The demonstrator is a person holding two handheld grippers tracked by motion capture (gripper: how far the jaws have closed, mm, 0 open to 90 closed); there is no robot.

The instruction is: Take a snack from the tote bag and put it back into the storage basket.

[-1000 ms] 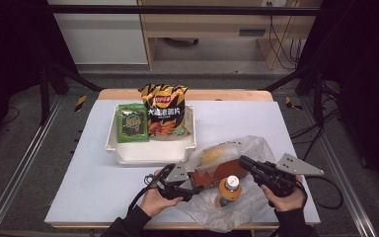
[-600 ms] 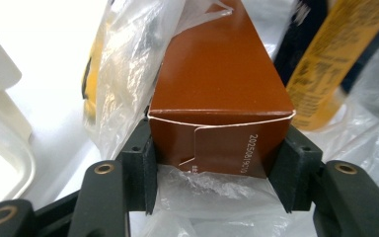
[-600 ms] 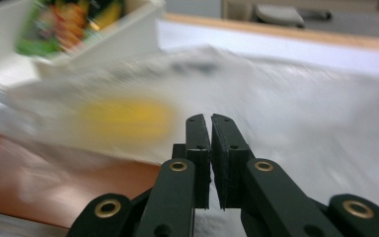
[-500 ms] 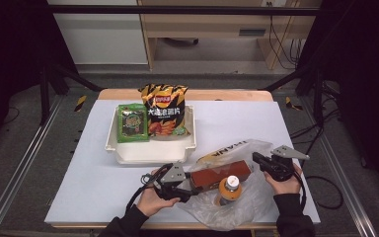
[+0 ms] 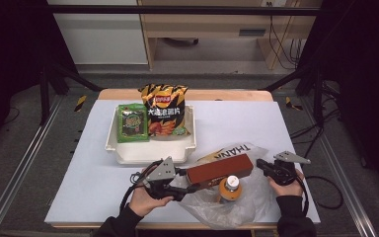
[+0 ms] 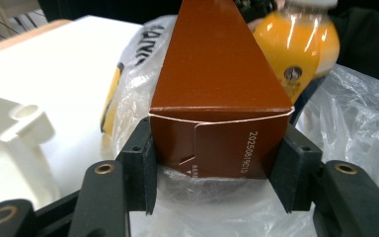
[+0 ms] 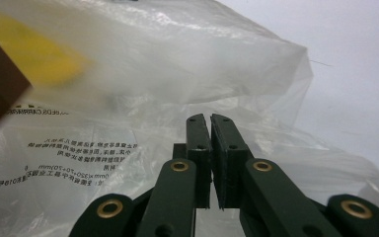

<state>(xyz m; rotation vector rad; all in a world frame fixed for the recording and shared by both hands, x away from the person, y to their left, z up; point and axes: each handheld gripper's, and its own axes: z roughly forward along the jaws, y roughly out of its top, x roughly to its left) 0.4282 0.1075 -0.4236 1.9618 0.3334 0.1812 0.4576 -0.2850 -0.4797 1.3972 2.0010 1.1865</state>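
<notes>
1. The left gripper (image 6: 217, 163) has its fingers (image 6: 140, 168) pressed on both sides of the brown box (image 5: 220, 170), which lies half inside the plastic bag (image 5: 242, 202) on the tabletop (image 5: 94, 192).
2. The right gripper (image 7: 210, 148) has its fingers closed together, perhaps on a fold of the bag film; this cannot be told for sure.
3. The person should draw the box out level, so it does not knock the orange bottle (image 5: 230, 186) beside it.
4. The right hand should hold the bag down.

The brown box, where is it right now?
In the high view the brown box is at the table's near edge, right of centre, clamped at one end by the left gripper, over the plastic bag, beside the orange juice bottle.
</notes>
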